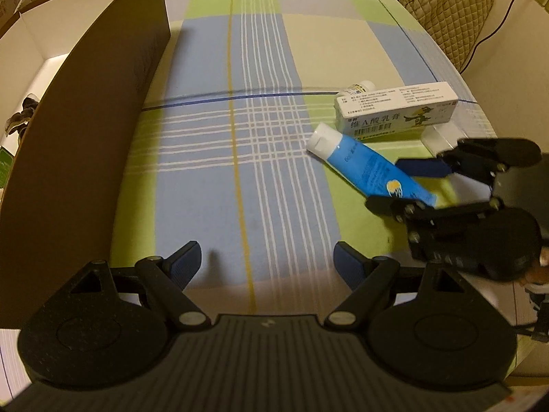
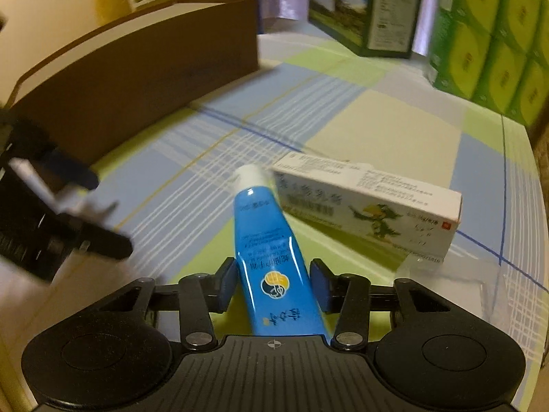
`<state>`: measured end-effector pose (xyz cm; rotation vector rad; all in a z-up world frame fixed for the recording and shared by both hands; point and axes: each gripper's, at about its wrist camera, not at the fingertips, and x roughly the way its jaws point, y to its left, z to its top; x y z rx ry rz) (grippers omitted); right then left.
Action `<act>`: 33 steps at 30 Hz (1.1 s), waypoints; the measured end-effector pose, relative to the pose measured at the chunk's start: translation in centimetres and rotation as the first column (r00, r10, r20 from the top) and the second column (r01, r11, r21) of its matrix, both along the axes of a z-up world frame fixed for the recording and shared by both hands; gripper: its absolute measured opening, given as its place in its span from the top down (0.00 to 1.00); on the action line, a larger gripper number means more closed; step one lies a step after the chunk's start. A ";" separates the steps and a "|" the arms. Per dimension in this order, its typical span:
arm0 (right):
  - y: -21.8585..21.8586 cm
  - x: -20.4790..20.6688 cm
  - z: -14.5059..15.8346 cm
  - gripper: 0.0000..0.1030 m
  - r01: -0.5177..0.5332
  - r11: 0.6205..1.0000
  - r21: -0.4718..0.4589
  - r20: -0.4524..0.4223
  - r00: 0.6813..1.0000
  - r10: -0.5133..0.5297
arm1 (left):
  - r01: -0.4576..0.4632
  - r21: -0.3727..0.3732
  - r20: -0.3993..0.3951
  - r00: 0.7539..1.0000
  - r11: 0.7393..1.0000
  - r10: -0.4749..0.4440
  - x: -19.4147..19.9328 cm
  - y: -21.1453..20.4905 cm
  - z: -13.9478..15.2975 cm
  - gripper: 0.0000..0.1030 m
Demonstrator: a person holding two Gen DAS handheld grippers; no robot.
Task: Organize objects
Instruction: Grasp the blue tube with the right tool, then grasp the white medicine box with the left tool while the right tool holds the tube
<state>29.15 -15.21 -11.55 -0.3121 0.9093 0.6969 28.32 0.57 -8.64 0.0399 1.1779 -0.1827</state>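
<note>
Left wrist view: the left gripper [image 1: 266, 261] hangs wide apart and empty over a checked tablecloth [image 1: 240, 137], beside a brown cardboard box [image 1: 85, 137], while the right gripper [image 1: 408, 185] straddles a blue tube [image 1: 367, 168] lying against a white medicine carton [image 1: 394, 110] and a small bottle [image 1: 360, 86]. Right wrist view: its narrowed pads [image 2: 226, 285] flank the tube [image 2: 264, 240] with slight gaps, so sorting looks barely begun, with green packages [image 2: 487, 44] stacked behind.
</note>
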 end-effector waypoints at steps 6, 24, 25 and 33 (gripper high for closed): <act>-1.5 -2.7 0.1 0.59 -0.006 1.000 -0.014 -0.011 1.000 0.006 | 0.010 -0.004 -0.001 1.000 1.000 -0.010 -0.1 0.2 0.0 0.21; -5.4 -7.8 1.2 0.52 0.200 0.976 -0.083 -0.033 0.979 -0.203 | 0.097 -0.025 -0.010 0.995 0.995 -0.097 -0.6 -0.3 -0.1 0.21; -5.0 -7.3 1.1 0.52 0.199 0.977 -0.080 -0.026 0.979 -0.202 | 0.101 -0.024 -0.009 0.995 0.995 -0.101 -0.7 -0.3 0.0 0.21; -4.3 -6.5 0.7 0.64 0.222 0.973 -0.069 -0.016 0.974 -0.224 | 0.127 -0.023 0.002 0.992 0.992 -0.127 -0.7 -0.3 0.1 0.21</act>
